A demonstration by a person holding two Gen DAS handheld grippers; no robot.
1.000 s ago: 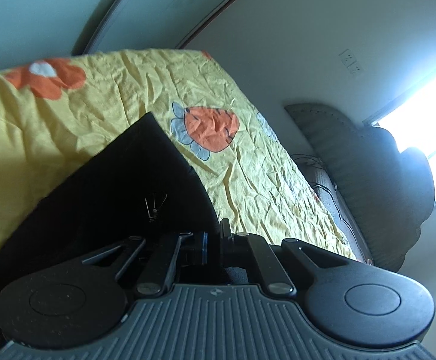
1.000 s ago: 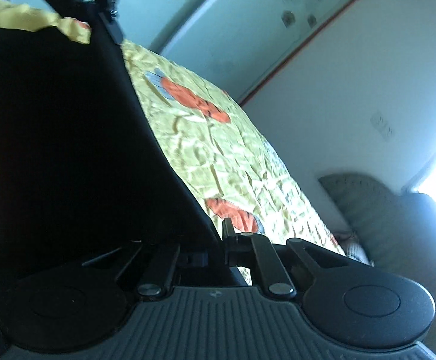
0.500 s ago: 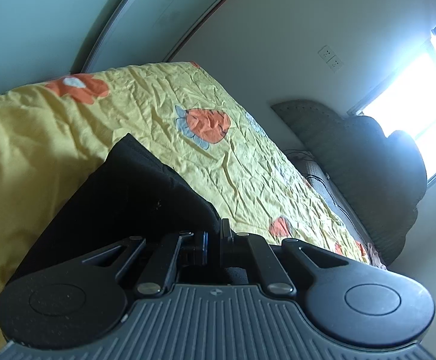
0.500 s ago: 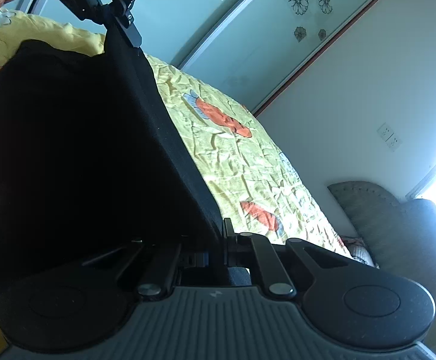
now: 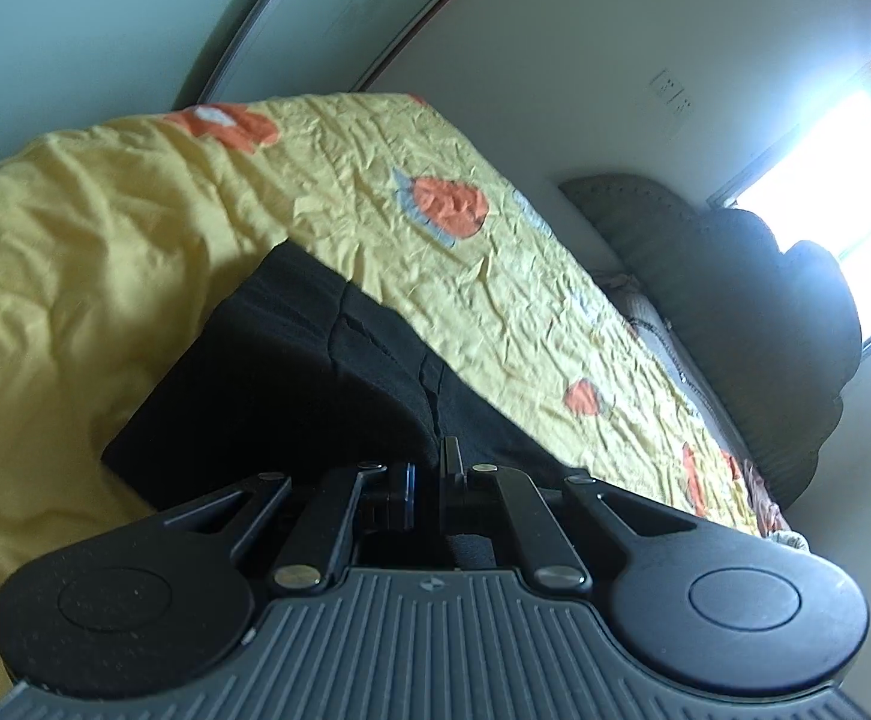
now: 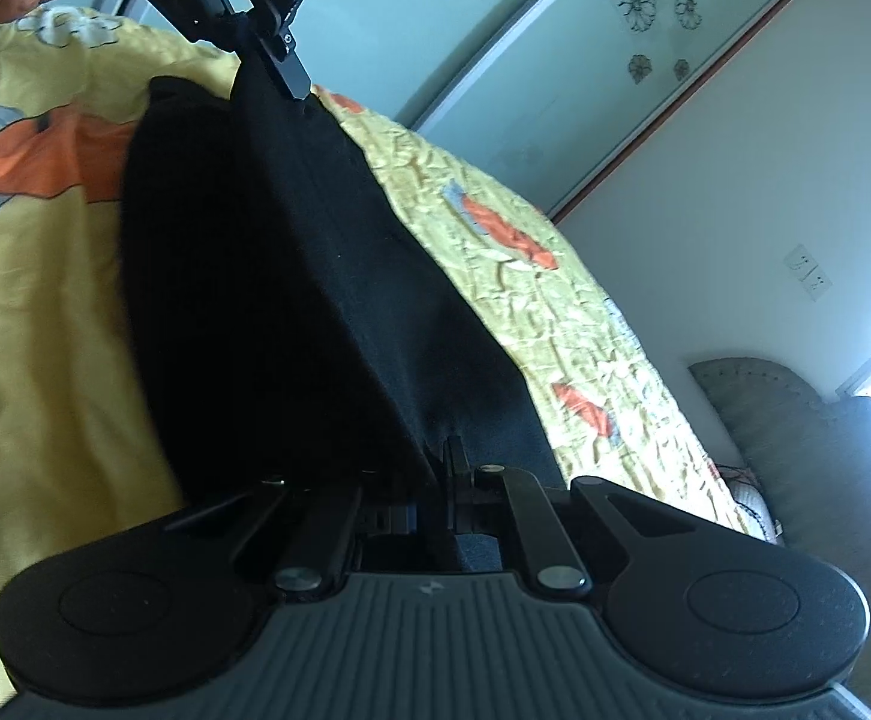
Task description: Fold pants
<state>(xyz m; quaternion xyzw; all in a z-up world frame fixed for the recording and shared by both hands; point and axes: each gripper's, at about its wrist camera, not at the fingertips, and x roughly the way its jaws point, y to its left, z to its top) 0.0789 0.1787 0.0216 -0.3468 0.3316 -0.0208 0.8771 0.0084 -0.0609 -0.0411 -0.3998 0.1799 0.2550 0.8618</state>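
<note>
Black pants [image 5: 291, 384] lie on a yellow bedspread with orange flowers [image 5: 483, 300]. My left gripper [image 5: 432, 468] is shut on one edge of the pants, fabric pinched between its jaws. My right gripper [image 6: 435, 468] is shut on another edge of the pants [image 6: 267, 300]. In the right wrist view the left gripper [image 6: 282, 72] shows at the top, held by a hand, pinching the far corner. The cloth hangs stretched between the two grippers, with its lower fold resting on the bed.
The bedspread [image 6: 45, 330] covers the whole bed. A grey padded headboard [image 5: 735, 300] stands at the far right under a bright window [image 5: 843, 180]. A glass sliding door with flower stickers [image 6: 639, 0] and a white wall with sockets [image 6: 810, 279] lie beyond the bed.
Both grippers have lifted and drawn back with the pants in them. The black cloth covers less of each view and more bedspread shows on the left.
</note>
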